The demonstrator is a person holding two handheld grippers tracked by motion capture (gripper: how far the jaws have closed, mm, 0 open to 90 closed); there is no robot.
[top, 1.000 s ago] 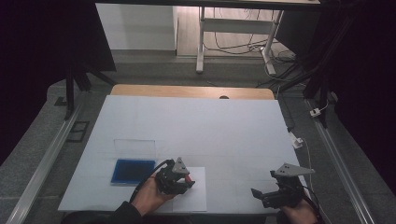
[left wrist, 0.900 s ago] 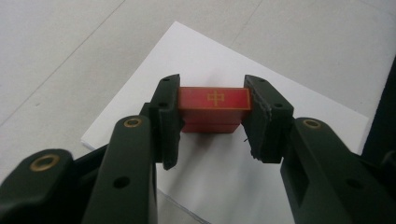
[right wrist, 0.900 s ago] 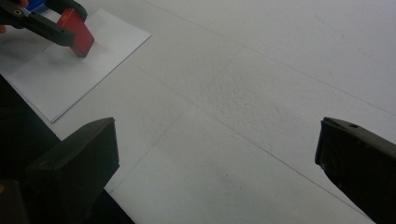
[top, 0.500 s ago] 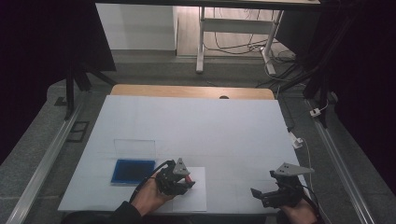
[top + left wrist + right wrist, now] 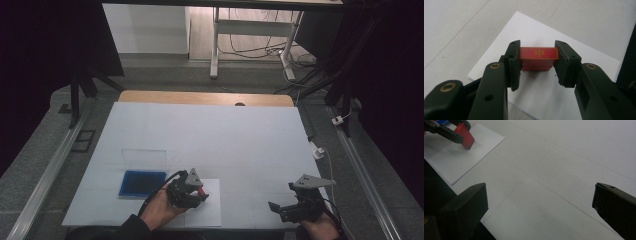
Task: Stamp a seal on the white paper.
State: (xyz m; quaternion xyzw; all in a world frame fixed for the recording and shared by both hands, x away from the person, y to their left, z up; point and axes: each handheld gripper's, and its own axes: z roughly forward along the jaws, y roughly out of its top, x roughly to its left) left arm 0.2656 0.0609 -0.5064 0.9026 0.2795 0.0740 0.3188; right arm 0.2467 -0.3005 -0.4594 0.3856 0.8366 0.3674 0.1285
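The right gripper (image 5: 280,209) waits spread and empty near the table edge, while the left gripper (image 5: 537,58) pinches the red stamp (image 5: 538,58) on the paper (image 5: 544,95), seemingly mid-stamping; next, probably a straight lift.

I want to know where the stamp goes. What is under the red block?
Under the red block, clamped in the left hand-held gripper, lies a white sheet of paper on the table. The block's underside is hidden, so any mark there cannot be seen.
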